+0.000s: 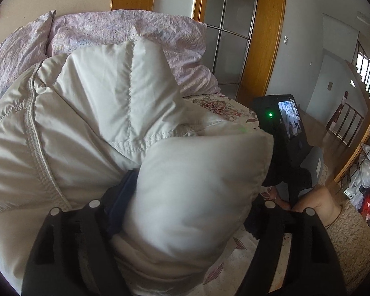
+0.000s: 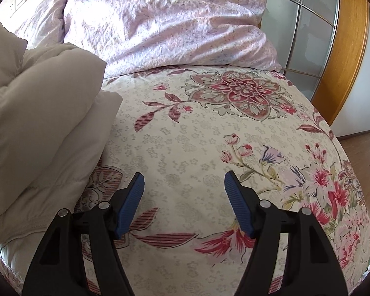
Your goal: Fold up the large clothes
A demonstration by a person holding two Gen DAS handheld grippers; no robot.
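Folding step: left gripper (image 1: 185,212) fingers are clamped on a puffy fold of the cream down jacket (image 1: 98,113), filling frame centre-left. Right gripper (image 2: 183,204) fingers are spread, empty over the bed (image 2: 197,133). Advice: lay the fold flat, press out air, align edges.

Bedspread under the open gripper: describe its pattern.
Cream bedspread with red and pink flowers and leaves, clearest in the right wrist view.

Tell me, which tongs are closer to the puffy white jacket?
Left. The left tongs have the puffy white jacket bulging between their fingers, touching it. The right tongs hang open over the flowery bedspread, with the jacket off to their left, apart from them.
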